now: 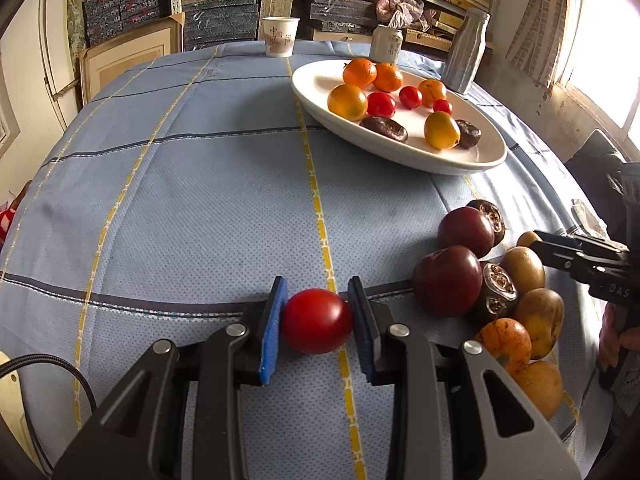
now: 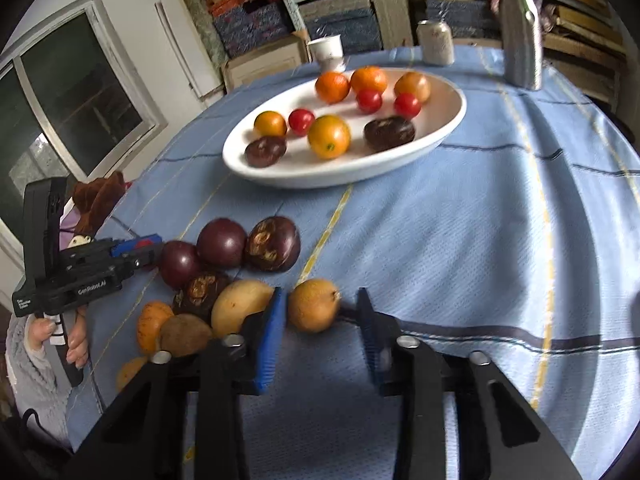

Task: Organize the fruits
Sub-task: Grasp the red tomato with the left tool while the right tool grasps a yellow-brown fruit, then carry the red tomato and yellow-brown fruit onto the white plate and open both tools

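Gripping a red cherry tomato (image 1: pixel 317 321), the left claw (image 1: pixel 318 330) has its blue pads pressed on either side of the fruit, low over the blue checked cloth of the worktop (image 1: pixel 200 220). The right claw (image 2: pixel 323 334) brackets a tan, pear-shaped fruit (image 2: pixel 314 305): its left pad touches the skin, but the right pad shows a sliver of daylight, so the hold reads as not yet made, and that view is motion-blurred. The white oval dish (image 1: pixel 472 160) sits farther back with oranges, small tomatoes and dark fruits already in it; the unsorted pile (image 1: pixel 492 292) of purple, brown and orange fruit lies on the cloth between the two claws. Risks, as judged from here: the tomato is smooth and soft, so too hard a squeeze could split it, and too light a hold could let it squirt out on the lift. The tan fruit sits off-centre against one pad; closing on it that way may roll it sideways into the neighbouring yellow-brown fruit (image 2: pixel 240 308) and set the round pile rolling toward the worktop edge. Both claws work close together, so crossing paths toward the dish could knock one against the other. A drop from height into the dish might scatter the round fruit already there.
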Available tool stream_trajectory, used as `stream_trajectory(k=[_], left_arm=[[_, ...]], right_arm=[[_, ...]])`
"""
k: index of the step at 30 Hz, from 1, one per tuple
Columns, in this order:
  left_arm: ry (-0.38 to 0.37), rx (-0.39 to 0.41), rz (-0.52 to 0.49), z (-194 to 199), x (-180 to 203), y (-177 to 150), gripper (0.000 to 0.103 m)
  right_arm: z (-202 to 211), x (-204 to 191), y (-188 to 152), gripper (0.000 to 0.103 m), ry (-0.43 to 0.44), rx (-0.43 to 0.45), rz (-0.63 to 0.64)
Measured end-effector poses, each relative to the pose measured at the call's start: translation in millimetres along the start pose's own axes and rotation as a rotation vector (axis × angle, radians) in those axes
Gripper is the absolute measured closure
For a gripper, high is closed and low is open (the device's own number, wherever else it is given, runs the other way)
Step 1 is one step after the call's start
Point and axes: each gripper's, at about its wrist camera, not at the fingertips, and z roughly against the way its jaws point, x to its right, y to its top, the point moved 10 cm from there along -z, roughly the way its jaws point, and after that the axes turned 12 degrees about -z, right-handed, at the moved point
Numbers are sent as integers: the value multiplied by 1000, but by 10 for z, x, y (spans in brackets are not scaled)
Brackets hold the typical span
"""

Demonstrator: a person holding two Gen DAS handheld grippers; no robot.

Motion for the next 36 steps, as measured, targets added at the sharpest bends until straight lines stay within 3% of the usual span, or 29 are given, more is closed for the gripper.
stream_trajectory(k=[3,10,15,20,23,27,31,36], left_arm=[[0,-3,-4,-4,9,0,72],[-23,8,8,3,23,6,72],[-7,62,1,116,30,146,72],[38,115,-14,269,-18,711,72],[69,161,-35,327,-9,1216,72],[51,181,0,148,4,1684,72],[63,168,52,-194,-112,1930,72],[41,102,81,-663,-242,1952,72]], right_arm=[[-17,-1,-5,75,19,-10,-10],[-12,-18,-4,75,37,-14,-20],[104,-15,93,75,73,40,-43],[301,-70,394,76,90,92,-52],[472,-230,821,76,62,150,2],[440,-378,1277,76,61,198,10],[144,-366,1543,76,63,205,-34],[-336,-177,1650,76,35,155,-88]])
